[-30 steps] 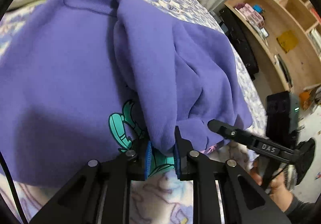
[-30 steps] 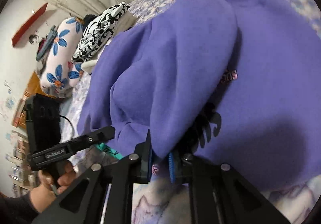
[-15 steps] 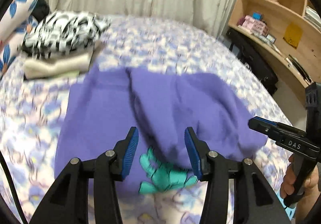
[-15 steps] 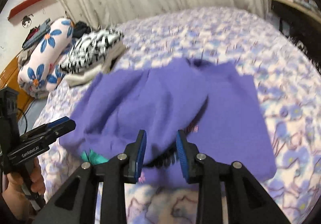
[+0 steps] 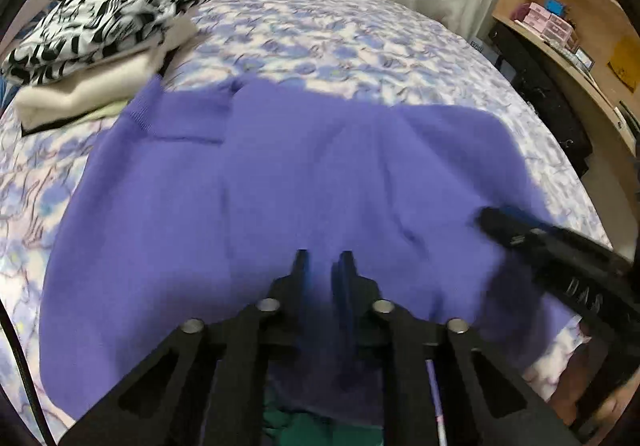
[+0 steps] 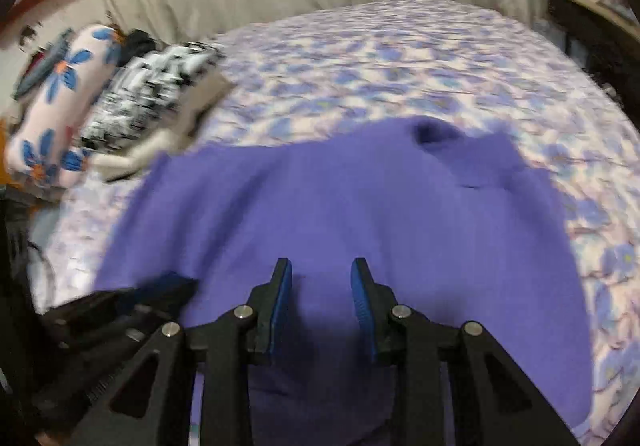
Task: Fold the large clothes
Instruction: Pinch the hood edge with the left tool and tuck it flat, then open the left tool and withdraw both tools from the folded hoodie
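sweater point(image 5: 280, 182) flat mid-bed point(image 5: 360, 38), sleeves folded in | our left gripper point(image 5: 323, 262) fingers just closed narrow, nothing between | our right gripper point(image 6: 322, 274) fingers apart, empty, above the sweater's near edge

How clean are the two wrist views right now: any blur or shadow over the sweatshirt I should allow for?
Left wrist view: purple sweatshirt fairly sharp, right gripper smeared by motion, dark shadow beneath the left gripper. Right wrist view: blurred throughout, the folded stack streaked, shadow under the right gripper's own fingers. Both views bend the bed at the edges.
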Tool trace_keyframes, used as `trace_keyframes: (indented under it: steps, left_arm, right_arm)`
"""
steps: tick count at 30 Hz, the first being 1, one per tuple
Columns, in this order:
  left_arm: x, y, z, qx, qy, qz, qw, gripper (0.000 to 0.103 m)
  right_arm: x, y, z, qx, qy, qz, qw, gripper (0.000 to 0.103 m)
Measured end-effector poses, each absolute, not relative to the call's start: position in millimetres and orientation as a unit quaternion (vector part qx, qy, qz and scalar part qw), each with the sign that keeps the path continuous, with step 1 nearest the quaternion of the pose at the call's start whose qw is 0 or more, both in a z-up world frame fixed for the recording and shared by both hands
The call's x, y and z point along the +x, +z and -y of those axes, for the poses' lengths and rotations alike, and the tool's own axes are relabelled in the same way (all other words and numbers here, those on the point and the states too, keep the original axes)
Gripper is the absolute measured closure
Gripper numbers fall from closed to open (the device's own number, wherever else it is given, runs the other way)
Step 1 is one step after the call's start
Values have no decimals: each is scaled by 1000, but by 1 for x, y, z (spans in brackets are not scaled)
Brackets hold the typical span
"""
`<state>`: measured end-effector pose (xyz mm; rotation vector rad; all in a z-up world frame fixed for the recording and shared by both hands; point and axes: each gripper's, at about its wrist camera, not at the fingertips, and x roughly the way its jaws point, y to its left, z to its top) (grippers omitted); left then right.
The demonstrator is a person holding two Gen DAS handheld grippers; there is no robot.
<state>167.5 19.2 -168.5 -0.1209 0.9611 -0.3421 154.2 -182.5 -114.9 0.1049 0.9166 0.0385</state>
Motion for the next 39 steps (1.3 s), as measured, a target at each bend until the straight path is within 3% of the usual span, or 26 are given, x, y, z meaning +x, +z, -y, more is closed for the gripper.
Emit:
trace_keyframes:
  steps: [7,8,9,18,27,29,39]
  left_arm:
    - [152,-176,-36,-73,-187,-448,871,93]
    - [152,-176,-35,-72,-185,-447,872,93]
    - [153,-175,-35,-72,-184,-448,872,93]
    - [148,-159,-35,-67,-178,-452,872,91]
    - [125,-138,-43,-67,-165,-453,874,70]
    - [117,-132,-48,-66,-161,-451,876,60]
    - [69,-109,-70,-36,-147,-432,889,55]
  right_arm:
    - [121,-135,225,76,-17,-446,892,73]
    - [118,-138,221,60,-38,-453,889,59]
    - [116,-140,219,57,-43,-451,889,56]
    - [110,-129,210,55,-38,-448,892,56]
    - [92,-103,200,74,-36,-433,898,56]
    - [86,-98,199,78,-34,-429,899,56]
    - [53,-83,175,57,-7,-428,902,56]
